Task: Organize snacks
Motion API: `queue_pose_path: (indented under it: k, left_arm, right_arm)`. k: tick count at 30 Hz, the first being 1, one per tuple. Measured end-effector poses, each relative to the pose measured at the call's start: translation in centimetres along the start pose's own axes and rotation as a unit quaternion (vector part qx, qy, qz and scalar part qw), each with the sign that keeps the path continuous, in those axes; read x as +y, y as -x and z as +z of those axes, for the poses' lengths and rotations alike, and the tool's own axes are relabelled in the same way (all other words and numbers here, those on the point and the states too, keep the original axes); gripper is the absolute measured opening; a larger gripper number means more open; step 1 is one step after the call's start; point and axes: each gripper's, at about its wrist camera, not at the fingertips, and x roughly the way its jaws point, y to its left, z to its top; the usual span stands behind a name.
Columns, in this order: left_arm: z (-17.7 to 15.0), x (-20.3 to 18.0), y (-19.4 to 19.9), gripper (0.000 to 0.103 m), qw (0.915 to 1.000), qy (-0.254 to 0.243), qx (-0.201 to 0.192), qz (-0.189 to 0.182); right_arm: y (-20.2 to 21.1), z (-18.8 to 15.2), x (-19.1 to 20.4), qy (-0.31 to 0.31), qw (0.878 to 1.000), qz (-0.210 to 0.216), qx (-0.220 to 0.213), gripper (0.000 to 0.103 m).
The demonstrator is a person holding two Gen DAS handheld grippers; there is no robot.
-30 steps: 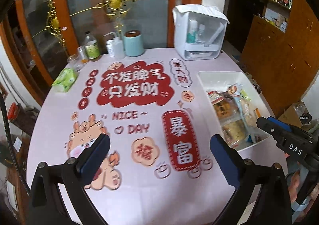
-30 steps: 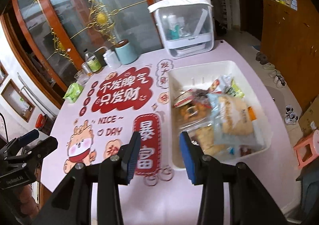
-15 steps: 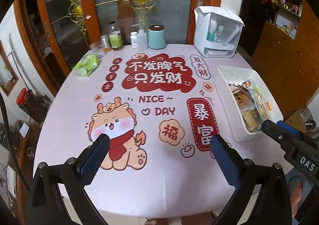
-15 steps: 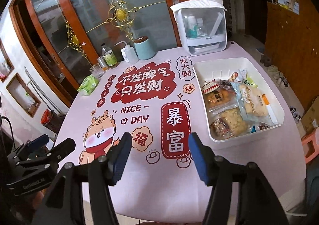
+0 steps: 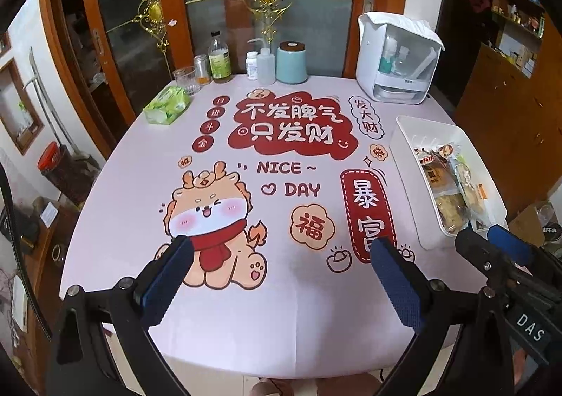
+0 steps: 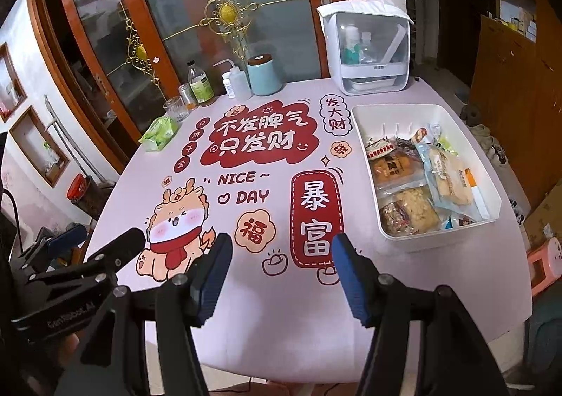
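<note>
A white bin [image 6: 365, 136] at the table's right side holds several packaged snacks [image 6: 414, 185], biscuits and cakes in clear wrappers. In the left wrist view the same bin [image 5: 404, 150] lies at the right edge with the snacks [image 5: 446, 192] inside. My left gripper [image 5: 281, 248] hovers open over the near part of the printed tablecloth, with nothing between its blue pads. My right gripper [image 6: 281, 242] is also open and empty, to the near left of the bin. Each gripper shows in the other's view: the right one [image 5: 491, 248], the left one [image 6: 105, 248].
Along the far edge stand a green tissue pack [image 5: 165, 108], a glass [image 5: 185, 79], bottles [image 5: 219, 58], a teal canister [image 5: 291, 62] and a white lidded box [image 5: 397, 58]. A pink stool [image 6: 548, 262] sits off the table's right. The near table edge lies just under the fingers.
Both grippers have drawn back toward the near table edge, so the whole tablecloth now shows. The right jaws stand wider than a second ago. The bin and snacks have not moved.
</note>
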Motion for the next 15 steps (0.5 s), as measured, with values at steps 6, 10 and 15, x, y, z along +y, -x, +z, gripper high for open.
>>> queue_pose_path:
  k: [6, 10, 15]
  left_arm:
    - [0.19, -0.09, -0.05, 0.100, 1.0000, 0.005, 0.000, 0.003]
    - [0.33, -0.49, -0.17, 0.100, 1.0000, 0.003, -0.001, 0.005]
    - [0.49, -0.79, -0.33, 0.100, 1.0000, 0.000, 0.002, 0.005]
  right_arm:
    - [-0.19, 0.29, -0.16, 0.004, 1.000, -0.001, 0.002, 0.060]
    - [-0.49, 0.51, -0.41, 0.007, 1.000, -0.001, 0.010, 0.060]
    - [-0.76, 0.78, -0.72, 0.008, 1.000, -0.002, 0.014, 0.060]
